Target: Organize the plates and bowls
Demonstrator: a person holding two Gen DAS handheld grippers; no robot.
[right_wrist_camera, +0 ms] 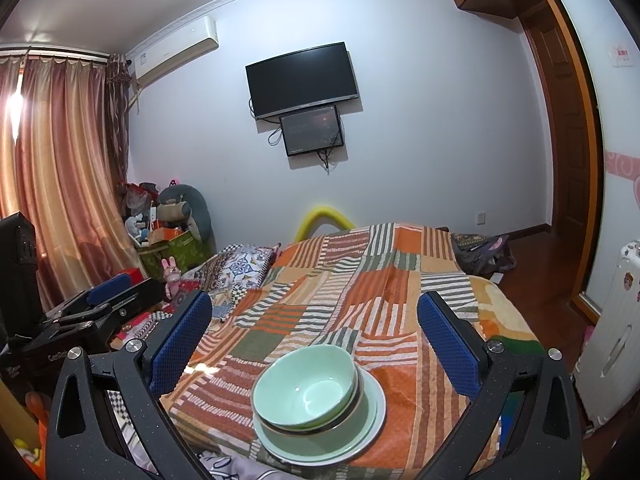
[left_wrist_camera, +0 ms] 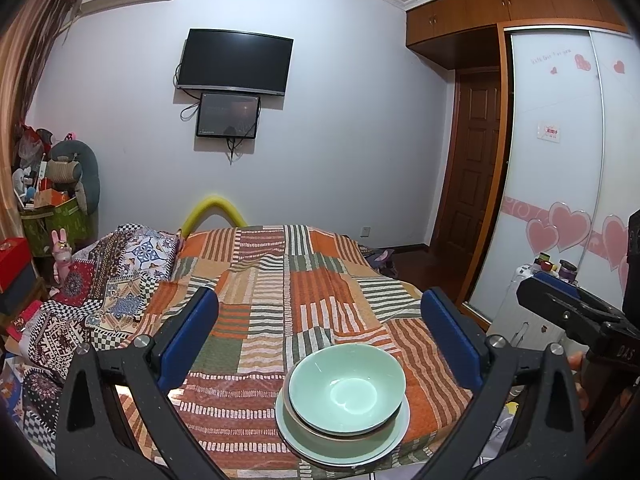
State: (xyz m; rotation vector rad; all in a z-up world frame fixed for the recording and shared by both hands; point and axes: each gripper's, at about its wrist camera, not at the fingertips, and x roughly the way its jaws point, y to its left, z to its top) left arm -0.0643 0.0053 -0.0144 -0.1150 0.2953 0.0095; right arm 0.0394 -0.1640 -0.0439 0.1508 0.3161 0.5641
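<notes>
Currently, the green bowl (left_wrist_camera: 346,390) is seen nested in a second bowl (right_wrist_camera: 352,408) on a plate (left_wrist_camera: 384,436), near the bed's (left_wrist_camera: 320,280) front edge; the left tool (left_wrist_camera: 320,338) and right tool (right_wrist_camera: 314,340) are held apart, empty, clear of the stack; likely finished; withdrawal is best made straight back, so the stack is not clipped.

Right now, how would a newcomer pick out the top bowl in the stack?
Find the striped patchwork bedspread on the bed, then its near edge, where pale green dishes are stacked. The top bowl sits nested in a second bowl on a plate; it is the highest piece, with its empty inside showing.
</notes>
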